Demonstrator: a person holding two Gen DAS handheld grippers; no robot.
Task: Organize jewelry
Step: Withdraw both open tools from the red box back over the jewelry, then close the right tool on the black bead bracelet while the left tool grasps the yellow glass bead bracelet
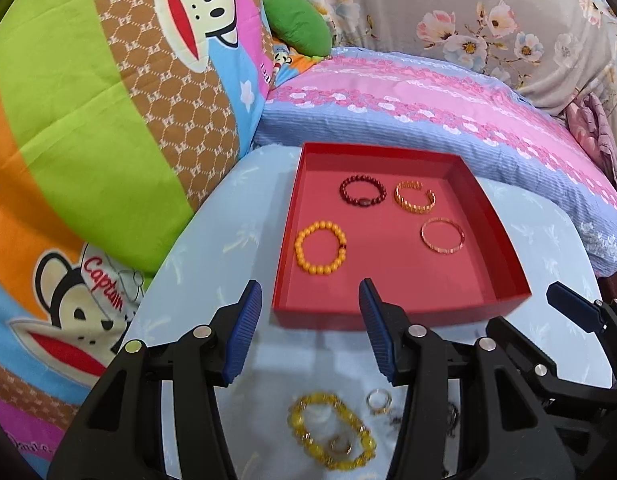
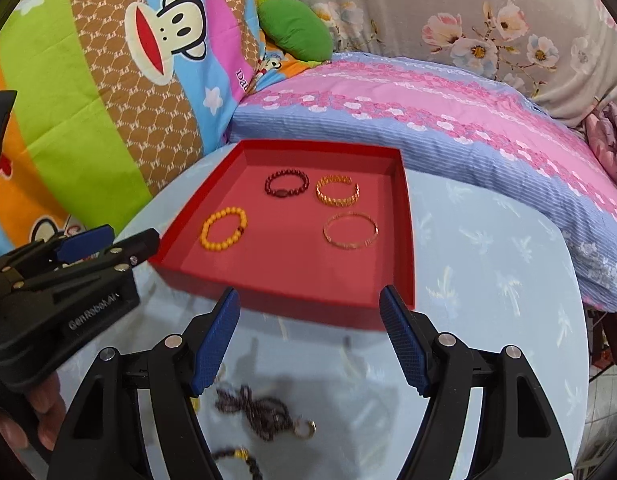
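A red tray point(image 1: 388, 314) point(image 2: 406, 216) on the light blue table holds a dark red bead bracelet point(image 1: 363, 194) point(image 2: 287, 184), a gold cuff point(image 1: 415, 197) point(image 2: 337, 191), a thin pink-gold bangle point(image 1: 442, 236) point(image 2: 350, 230) and an orange bead bracelet point(image 1: 320, 247) point(image 2: 224, 227). My left gripper point(image 1: 308, 332) is open above a yellow bead bracelet point(image 1: 332, 432) and a ring point(image 1: 378, 399) on the table. My right gripper point(image 2: 308, 344) is open above a dark beaded necklace point(image 2: 260, 412) with a ring point(image 2: 306, 429).
Colourful cartoon cushions point(image 1: 88, 120) crowd the table's left. A pink and blue pillow point(image 1: 428, 96) lies behind the tray. The right gripper's body shows in the left wrist view point(image 1: 568, 344); the left gripper's in the right wrist view point(image 2: 60, 296).
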